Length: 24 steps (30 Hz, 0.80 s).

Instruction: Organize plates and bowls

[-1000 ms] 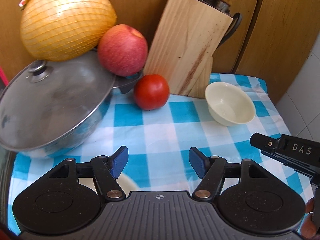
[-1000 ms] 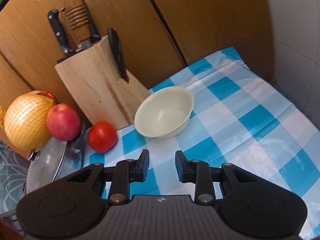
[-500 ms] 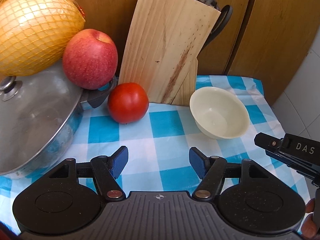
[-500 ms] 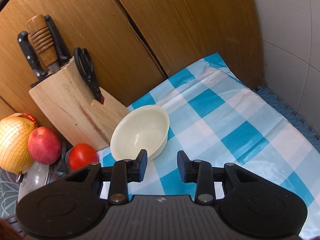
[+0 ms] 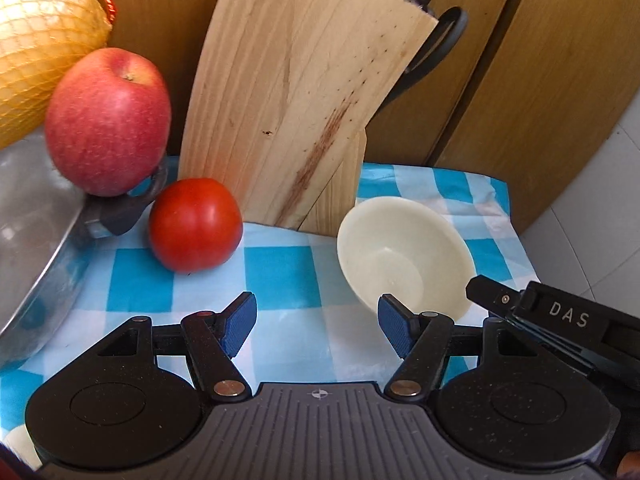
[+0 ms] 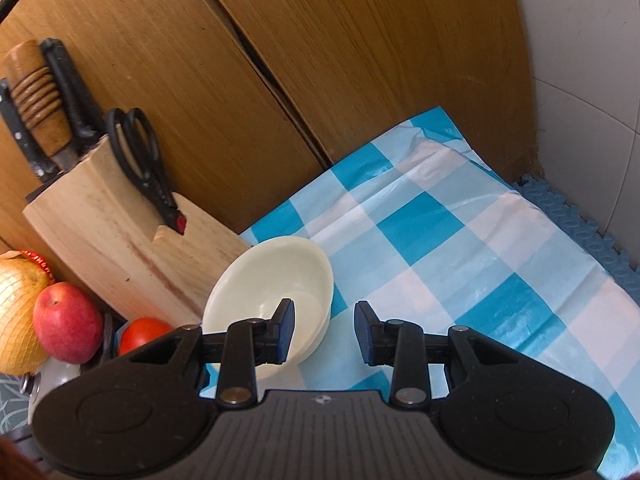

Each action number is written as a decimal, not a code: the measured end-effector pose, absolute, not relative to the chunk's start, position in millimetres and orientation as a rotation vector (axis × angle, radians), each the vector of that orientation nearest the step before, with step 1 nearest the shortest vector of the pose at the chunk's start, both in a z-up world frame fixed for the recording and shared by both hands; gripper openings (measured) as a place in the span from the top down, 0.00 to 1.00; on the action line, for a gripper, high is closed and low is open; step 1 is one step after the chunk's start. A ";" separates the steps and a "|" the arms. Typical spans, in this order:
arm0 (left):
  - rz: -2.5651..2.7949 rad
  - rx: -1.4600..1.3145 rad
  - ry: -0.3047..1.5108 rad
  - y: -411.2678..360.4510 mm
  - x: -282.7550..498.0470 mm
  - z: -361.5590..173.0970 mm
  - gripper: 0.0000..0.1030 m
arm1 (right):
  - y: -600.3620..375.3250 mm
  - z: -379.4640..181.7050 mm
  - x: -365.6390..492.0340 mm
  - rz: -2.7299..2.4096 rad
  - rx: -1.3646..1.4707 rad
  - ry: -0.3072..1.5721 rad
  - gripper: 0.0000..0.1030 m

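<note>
A cream bowl (image 5: 404, 256) stands upright and empty on the blue-and-white checked cloth (image 5: 280, 256), just right of the knife block. My left gripper (image 5: 316, 326) is open and holds nothing; its right fingertip (image 5: 394, 330) is close to the bowl's near wall. The right gripper (image 5: 560, 320) comes in from the right, beside the bowl's rim. In the right wrist view the right gripper (image 6: 325, 332) is open. Its left finger (image 6: 284, 330) hangs over the inside of the bowl (image 6: 272, 284), and the bowl's near right wall lies between the jaws, unpressed.
A wooden knife block (image 5: 296, 100) with knives and scissors (image 6: 140, 160) stands against the wooden cabinet. To its left lie a tomato (image 5: 196, 224), an apple (image 5: 106, 120), a netted pomelo (image 5: 40, 40) and a lidded steel pot (image 5: 32, 220). A tiled wall (image 6: 592, 80) and a blue foam mat (image 6: 568, 220) bound the right.
Both grippers have moved forward and down toward the bowl, which now looks larger and nearer. The right jaws stand slightly wider, and the left finger now overlaps the bowl.
</note>
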<state>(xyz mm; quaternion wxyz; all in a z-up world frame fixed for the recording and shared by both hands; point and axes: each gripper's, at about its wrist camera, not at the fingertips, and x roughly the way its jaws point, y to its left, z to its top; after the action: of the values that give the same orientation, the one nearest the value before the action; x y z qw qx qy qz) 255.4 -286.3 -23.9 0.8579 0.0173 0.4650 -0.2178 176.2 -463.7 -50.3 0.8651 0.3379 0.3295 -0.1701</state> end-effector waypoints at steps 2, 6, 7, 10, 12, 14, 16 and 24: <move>-0.456 0.039 0.976 -291.7 260.1 -25.1 0.29 | -467.4 -52.8 180.2 -0.353 0.711 0.690 0.70; -0.460 0.075 0.955 -306.8 264.6 -25.0 0.28 | -474.1 -56.3 186.8 -0.353 0.717 0.687 0.69; -0.462 0.086 0.951 -310.6 265.3 -25.8 0.28 | -475.5 -57.2 187.7 -0.355 0.718 0.686 0.69; -0.459 0.121 0.950 -320.5 268.3 -32.4 0.29 | -479.3 -60.8 191.7 -0.354 0.721 0.689 0.69; -0.451 0.135 0.950 -324.3 269.3 -37.4 0.29 | -481.4 -63.5 194.8 -0.349 0.723 0.696 0.69; -0.445 0.157 0.948 -327.5 269.2 -42.3 0.30 | -480.9 -65.8 197.7 -0.341 0.719 0.700 0.69; -0.439 0.178 0.951 -329.8 269.8 -46.9 0.34 | -478.4 -67.4 200.2 -0.328 0.706 0.708 0.69; -0.425 0.204 0.959 -332.7 273.5 -55.9 0.36 | -473.0 -75.2 208.5 -0.287 0.713 0.738 0.81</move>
<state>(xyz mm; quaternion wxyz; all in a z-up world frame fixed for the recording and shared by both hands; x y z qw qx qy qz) 273.5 -332.7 -55.9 0.8606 0.0973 0.4570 -0.2027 208.5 -473.0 -75.2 0.8614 0.3400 0.3517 -0.1370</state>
